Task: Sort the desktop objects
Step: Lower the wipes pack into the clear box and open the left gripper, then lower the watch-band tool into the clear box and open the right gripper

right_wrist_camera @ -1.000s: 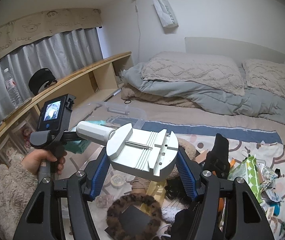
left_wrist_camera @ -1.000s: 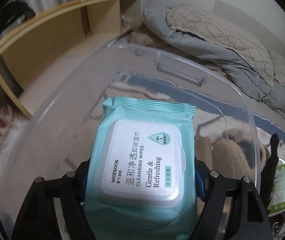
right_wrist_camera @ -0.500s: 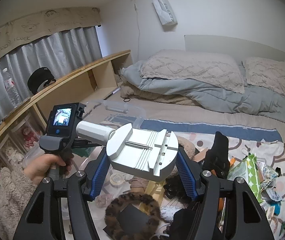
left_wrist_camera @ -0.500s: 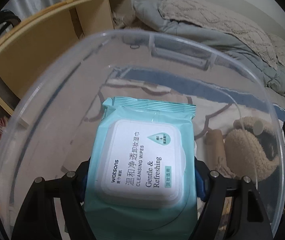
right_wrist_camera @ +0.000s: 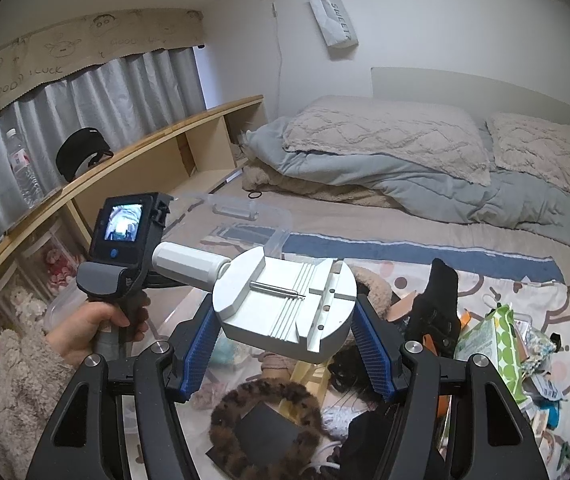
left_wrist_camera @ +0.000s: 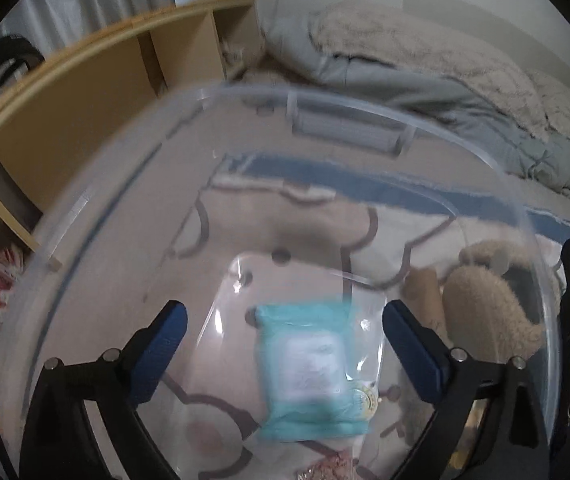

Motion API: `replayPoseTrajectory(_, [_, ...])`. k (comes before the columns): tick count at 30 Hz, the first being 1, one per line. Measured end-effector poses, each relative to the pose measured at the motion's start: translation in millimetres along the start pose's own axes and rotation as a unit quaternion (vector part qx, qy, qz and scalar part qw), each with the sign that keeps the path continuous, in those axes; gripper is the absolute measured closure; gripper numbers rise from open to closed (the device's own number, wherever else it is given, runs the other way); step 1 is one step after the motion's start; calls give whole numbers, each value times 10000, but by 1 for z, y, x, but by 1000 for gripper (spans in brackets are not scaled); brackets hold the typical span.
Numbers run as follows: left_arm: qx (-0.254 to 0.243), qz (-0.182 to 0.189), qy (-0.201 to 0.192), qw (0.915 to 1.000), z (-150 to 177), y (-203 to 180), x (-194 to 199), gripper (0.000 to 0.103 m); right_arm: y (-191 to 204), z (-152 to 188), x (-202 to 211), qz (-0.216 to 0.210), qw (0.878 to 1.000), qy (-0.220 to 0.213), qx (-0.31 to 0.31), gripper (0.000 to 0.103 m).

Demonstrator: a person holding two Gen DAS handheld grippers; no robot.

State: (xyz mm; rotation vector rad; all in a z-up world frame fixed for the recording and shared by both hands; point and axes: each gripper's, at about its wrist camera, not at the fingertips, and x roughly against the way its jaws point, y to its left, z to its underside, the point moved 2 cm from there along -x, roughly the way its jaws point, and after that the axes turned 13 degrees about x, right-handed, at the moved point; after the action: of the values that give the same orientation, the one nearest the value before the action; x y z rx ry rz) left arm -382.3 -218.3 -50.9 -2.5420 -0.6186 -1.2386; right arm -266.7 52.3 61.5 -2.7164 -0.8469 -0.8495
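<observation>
Wipes pack [left_wrist_camera: 309, 364] dropped from just-opened left tongs [left_wrist_camera: 283, 320], long axis away; right tongs [right_wrist_camera: 285, 344] clamp metal block [right_wrist_camera: 285, 300].

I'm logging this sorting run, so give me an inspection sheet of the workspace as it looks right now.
Surface: bed with patterned blanket.
Job's things: teal wipes pack, blurred, inside clear bin; grey metal tool in right gripper.
Clutter: plush toy, leopard scrunchie, green packet.
Grippers: left gripper has just been opening, pads off the pack; right gripper clamps tool.
Cables: nothing seen.
Surroundings: wooden shelf, pillows.
</observation>
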Motion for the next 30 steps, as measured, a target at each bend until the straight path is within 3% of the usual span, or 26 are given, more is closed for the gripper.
replayPoseTrajectory(6, [131,145,-247,9995,-8,1,17,4,1,1,-1,4,10000,-3,13,37])
replayPoseTrajectory(10, [418,570,-625,9955,-20,5,57,4,6,1,-5,-31,10000,-10,39,37])
replayPoseTrajectory(17, [282,695,-1404,9872,-22,16,125,4,26,-2,-14,-183,9996,-22,236,37])
replayPoseTrajectory(23, [144,615,-1925,9793,-2,46,176,4,60,-8,-22,-439,9974,-30,569,37])
replayPoseTrajectory(30, [549,436,-2159,9739,44,106,208,4,104,-11,-46,-705,9925,206,974,37])
